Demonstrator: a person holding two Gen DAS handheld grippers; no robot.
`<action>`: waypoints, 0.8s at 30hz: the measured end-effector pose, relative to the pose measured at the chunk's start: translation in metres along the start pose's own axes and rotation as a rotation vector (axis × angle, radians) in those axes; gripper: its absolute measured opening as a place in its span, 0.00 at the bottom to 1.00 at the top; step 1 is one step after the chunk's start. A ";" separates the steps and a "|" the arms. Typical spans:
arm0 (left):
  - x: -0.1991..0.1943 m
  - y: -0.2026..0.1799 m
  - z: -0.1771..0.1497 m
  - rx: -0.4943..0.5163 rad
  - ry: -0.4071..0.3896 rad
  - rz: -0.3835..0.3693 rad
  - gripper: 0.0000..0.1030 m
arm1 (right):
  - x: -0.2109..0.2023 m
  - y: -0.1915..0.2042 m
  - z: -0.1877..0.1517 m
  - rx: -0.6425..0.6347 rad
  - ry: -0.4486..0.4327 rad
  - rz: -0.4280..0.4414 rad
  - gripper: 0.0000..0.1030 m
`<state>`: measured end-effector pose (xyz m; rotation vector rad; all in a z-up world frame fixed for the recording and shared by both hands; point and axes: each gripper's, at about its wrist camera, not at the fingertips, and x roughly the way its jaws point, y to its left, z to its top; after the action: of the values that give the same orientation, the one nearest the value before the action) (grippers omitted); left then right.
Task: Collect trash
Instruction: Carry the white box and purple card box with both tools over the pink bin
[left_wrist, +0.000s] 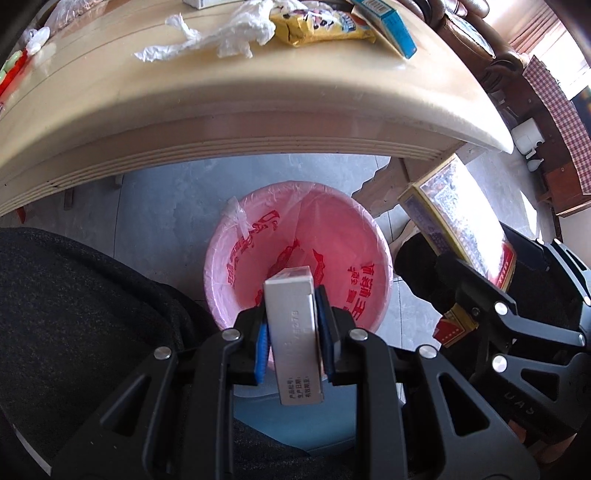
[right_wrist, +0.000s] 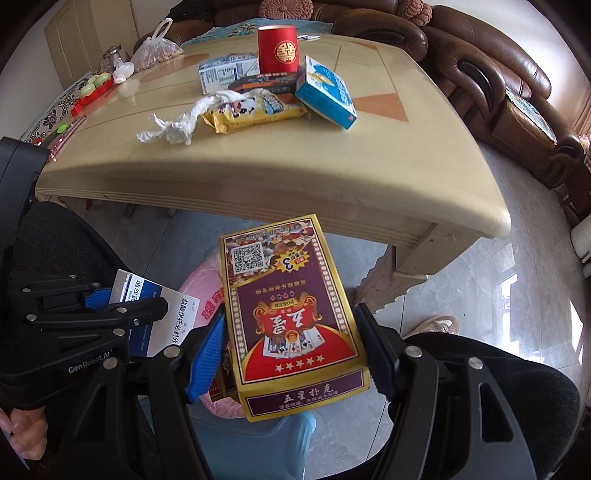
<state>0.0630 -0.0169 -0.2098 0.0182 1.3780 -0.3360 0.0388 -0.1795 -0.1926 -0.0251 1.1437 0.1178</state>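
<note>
- Your left gripper (left_wrist: 291, 325) is clenched on a small white medicine box (left_wrist: 293, 328), its blue pads (left_wrist: 261, 347) pressing the box's two narrow sides; the box stands on end directly over the mouth of the bin.
- Your right gripper (right_wrist: 291, 350) grasps a playing-card box (right_wrist: 291, 314), gold-edged with a red and purple face and the word POKER on it; the box fills the gap between the jaws and hangs tilted above the bin's rim.
- The pink-lined trash bin (left_wrist: 295, 229) sits on the grey tiled floor (left_wrist: 155, 206) just in front of the bench edge, between your knees, its liner printed with red characters.
- On the bench (right_wrist: 332, 173) lie a crumpled white tissue (right_wrist: 173, 127), a yellow snack wrapper (right_wrist: 255, 110), a blue and white carton (right_wrist: 327, 92), a white and blue carton (right_wrist: 225, 70) and a dark flat box (right_wrist: 266, 83), all bunched close together.
- A red paper cup (right_wrist: 277, 50) stands upright behind that pile.
- A tied plastic bag (right_wrist: 157, 48) rests at the bench's far left corner.
- A brown leather sofa (right_wrist: 491, 70) runs along the far and right sides of the bench.
</note>
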 end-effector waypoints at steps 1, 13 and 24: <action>0.005 0.000 0.000 -0.003 0.012 -0.003 0.22 | 0.006 0.000 -0.001 0.004 0.012 0.004 0.64; 0.067 0.016 0.006 -0.053 0.140 -0.003 0.22 | 0.067 -0.002 -0.011 0.035 0.123 0.002 0.64; 0.105 0.023 0.017 -0.090 0.215 -0.026 0.22 | 0.114 -0.006 -0.013 0.037 0.219 -0.007 0.64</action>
<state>0.1006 -0.0218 -0.3119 -0.0391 1.6069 -0.2992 0.0743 -0.1771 -0.3019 -0.0097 1.3646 0.0890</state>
